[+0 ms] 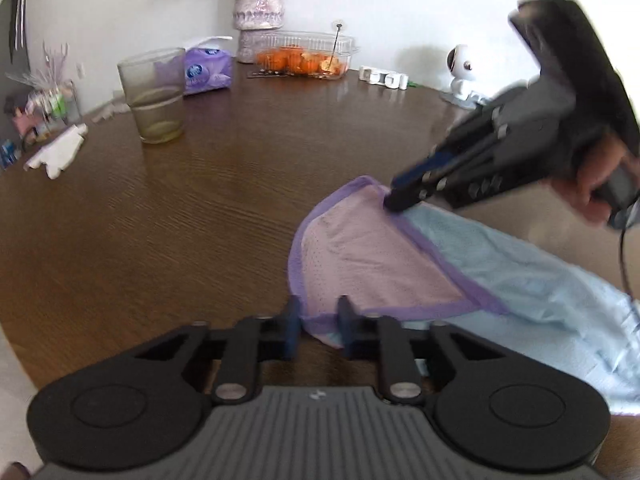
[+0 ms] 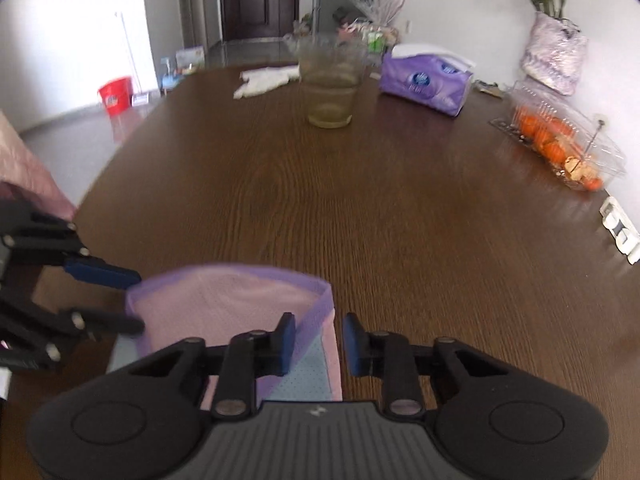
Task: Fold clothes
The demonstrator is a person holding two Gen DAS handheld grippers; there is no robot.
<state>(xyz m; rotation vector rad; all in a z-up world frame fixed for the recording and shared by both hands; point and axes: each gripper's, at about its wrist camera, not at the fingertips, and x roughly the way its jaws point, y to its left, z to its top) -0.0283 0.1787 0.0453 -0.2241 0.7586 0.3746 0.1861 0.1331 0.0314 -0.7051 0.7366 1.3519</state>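
Fingers parted astride garment hem; right gripper likewise, seemingly.

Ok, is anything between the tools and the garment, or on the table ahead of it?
Nothing visible. The left tool and right tool are both at the purple hem of the garment, jaws apart. The table ahead is bare wood up to the glass, tissues and fruit box farther back.

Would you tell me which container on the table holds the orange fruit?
The clear plastic clamshell box by the wall; the glass tumbler holds only yellowish liquid.
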